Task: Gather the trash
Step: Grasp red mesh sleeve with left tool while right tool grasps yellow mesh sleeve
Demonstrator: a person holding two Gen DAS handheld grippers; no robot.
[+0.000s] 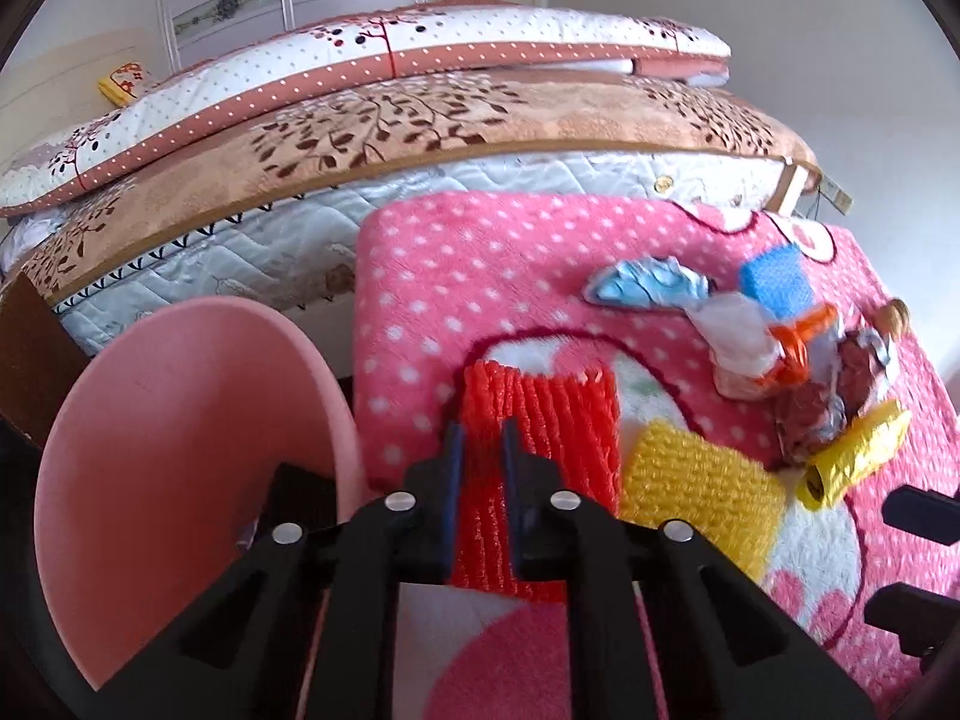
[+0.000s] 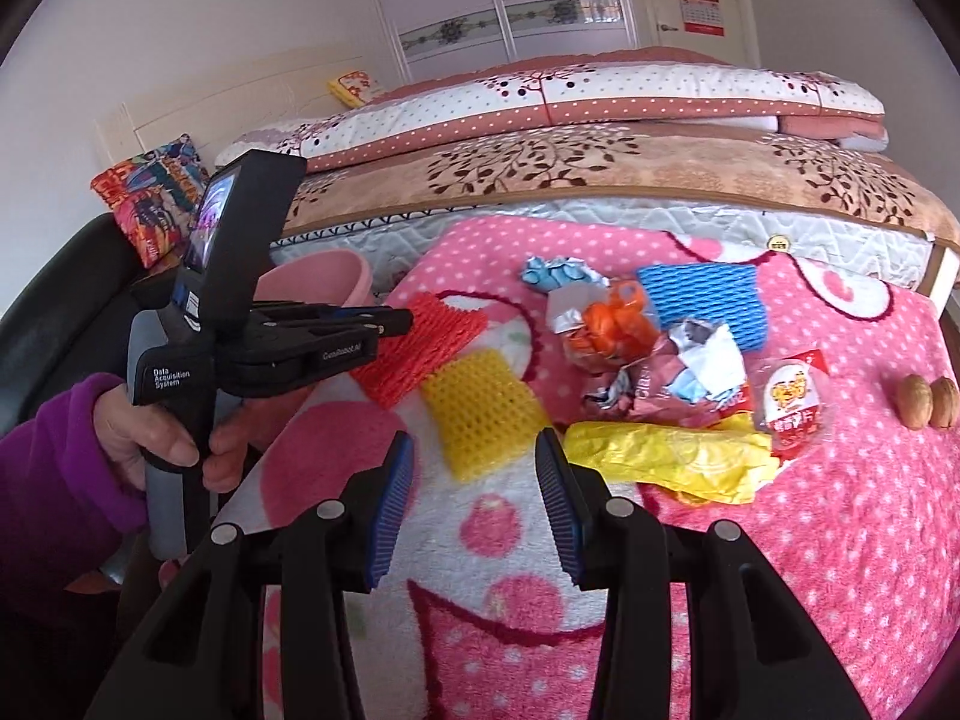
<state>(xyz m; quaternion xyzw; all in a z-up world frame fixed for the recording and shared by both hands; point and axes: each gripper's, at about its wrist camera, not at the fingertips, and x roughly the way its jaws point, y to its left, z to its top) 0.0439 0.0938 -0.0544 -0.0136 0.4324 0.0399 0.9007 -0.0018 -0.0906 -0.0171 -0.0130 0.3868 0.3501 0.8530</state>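
Trash lies on a pink dotted blanket (image 1: 480, 252). My left gripper (image 1: 483, 441) is shut on the edge of a red foam net (image 1: 552, 420); the right wrist view shows the same grip on the net (image 2: 420, 348), with the left gripper (image 2: 396, 319) at the net's left end. A yellow foam net (image 2: 480, 414) lies beside it. My right gripper (image 2: 474, 468) is open and empty, hovering just in front of the yellow net. A blue foam net (image 2: 702, 300), crumpled wrappers (image 2: 678, 378), an orange bag (image 2: 612, 324) and a yellow plastic bag (image 2: 678, 456) lie further right.
A pink bin (image 1: 180, 468) stands at the blanket's left edge, beside the left gripper. A bed (image 1: 420, 120) with stacked quilts runs behind. Two walnuts (image 2: 930, 402) and a packaged snack (image 2: 792, 408) sit at the right. A black chair (image 2: 72, 276) stands at the left.
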